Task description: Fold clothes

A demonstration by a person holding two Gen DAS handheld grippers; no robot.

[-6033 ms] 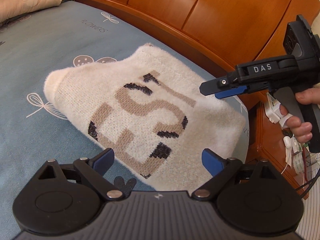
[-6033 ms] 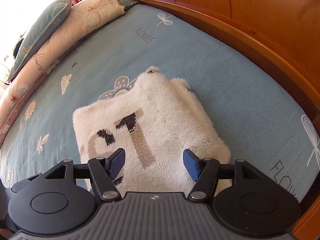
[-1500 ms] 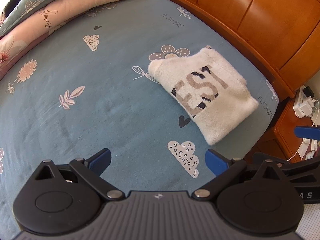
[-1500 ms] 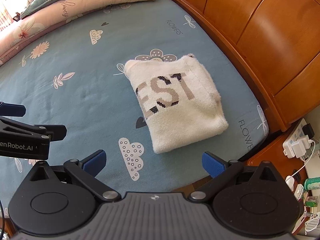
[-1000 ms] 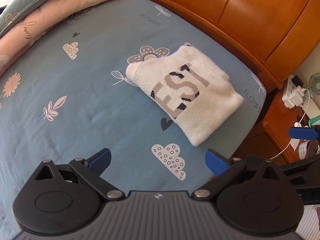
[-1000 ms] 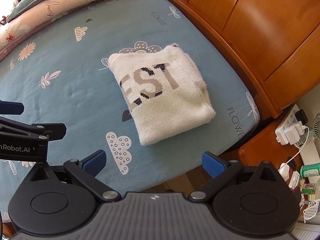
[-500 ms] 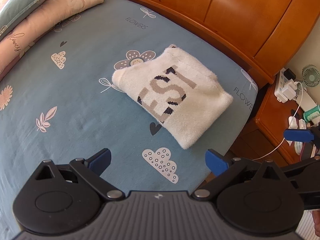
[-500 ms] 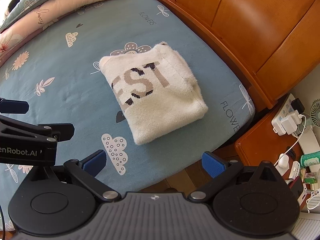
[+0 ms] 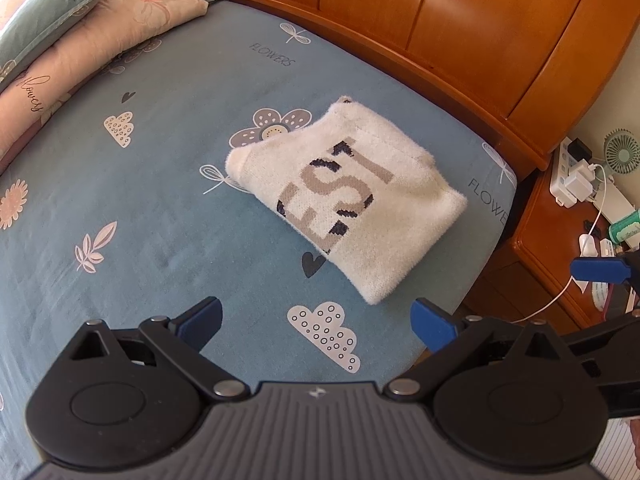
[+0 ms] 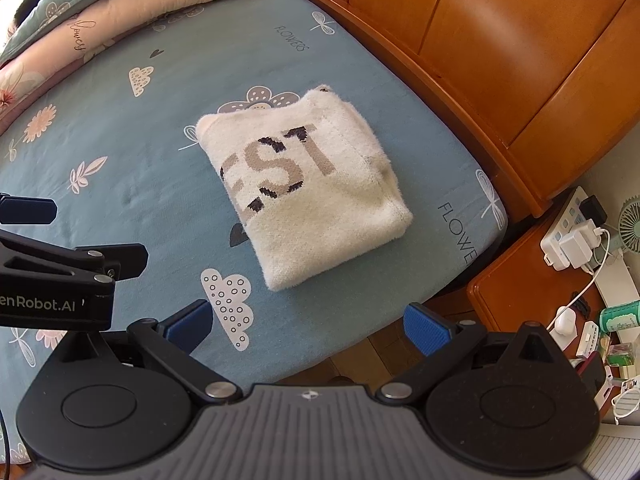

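Cream knit, folded into a compact block with the letters "EST" face up, the sweater (image 9: 348, 204) lies flat on the blue patterned bedsheet (image 9: 160, 208) near the bed's corner, close to the wooden headboard (image 9: 460, 28). Both tools have pulled back and up from it over the last seconds: six seconds ago they were right over the bundle, and now the left gripper (image 9: 316, 320) and right gripper (image 10: 306, 320) hover well apart from it, fingers spread wide and holding nothing. That retreat suggests the fold is finished and the garment is being left in place. The sweater's near corner sits close to the mattress edge, beyond which a bedside cabinet (image 10: 520, 292) carries a power strip (image 10: 568, 240) and cables. Open sheet stretches leftward toward the pillows (image 9: 80, 40), the freest room for any further move.
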